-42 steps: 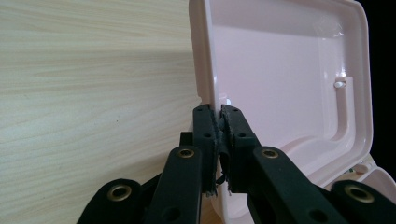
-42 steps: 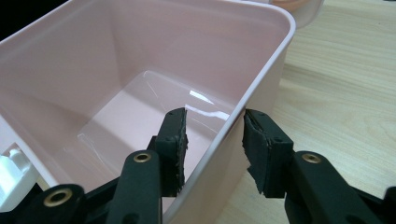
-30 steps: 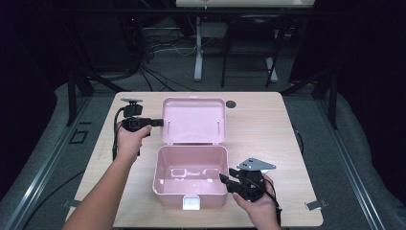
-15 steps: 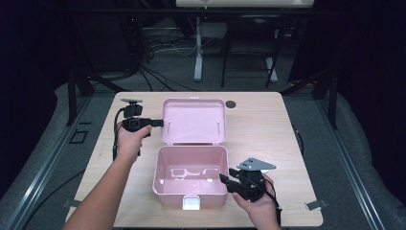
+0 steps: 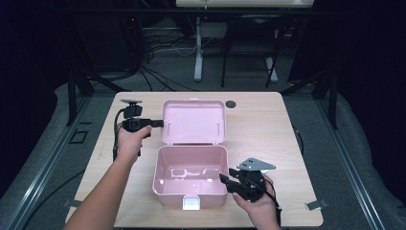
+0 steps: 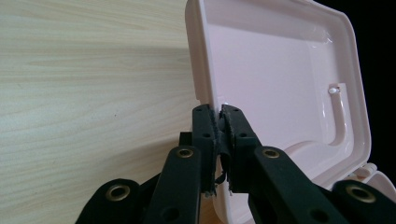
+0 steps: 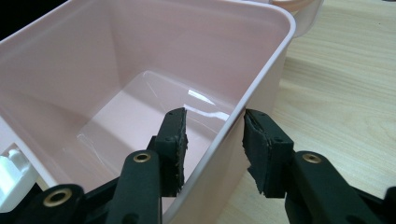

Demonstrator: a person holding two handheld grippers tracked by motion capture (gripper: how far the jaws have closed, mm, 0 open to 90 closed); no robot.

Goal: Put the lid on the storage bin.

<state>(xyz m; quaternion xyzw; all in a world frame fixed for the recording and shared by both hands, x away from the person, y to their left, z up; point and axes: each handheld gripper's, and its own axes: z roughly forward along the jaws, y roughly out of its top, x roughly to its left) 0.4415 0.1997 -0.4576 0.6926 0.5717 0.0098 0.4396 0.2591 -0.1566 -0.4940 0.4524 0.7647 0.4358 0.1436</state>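
Note:
A pink plastic box [image 5: 167, 191] stands on the wooden table with its lid [image 5: 194, 120] swung open and back. My left gripper [image 5: 160, 123] is shut on the lid's left edge; in the left gripper view the jaws [image 6: 217, 112] pinch the lid's rim [image 6: 198, 56]. My right gripper [image 5: 225, 179] sits at the box's right side. In the right gripper view its jaws [image 7: 215, 121] straddle the box's right wall [image 7: 268, 74], one pad inside and one outside, with a gap showing beside the inner pad. The box [image 7: 140, 42] is empty inside.
A white latch [image 5: 191, 203] sits on the box's front wall, near the table's front edge. A small dark round disc [image 5: 231, 104] lies by the lid's far right corner. Bare table [image 5: 268, 134] stretches right of the box. Cables and frame legs stand beyond the far edge.

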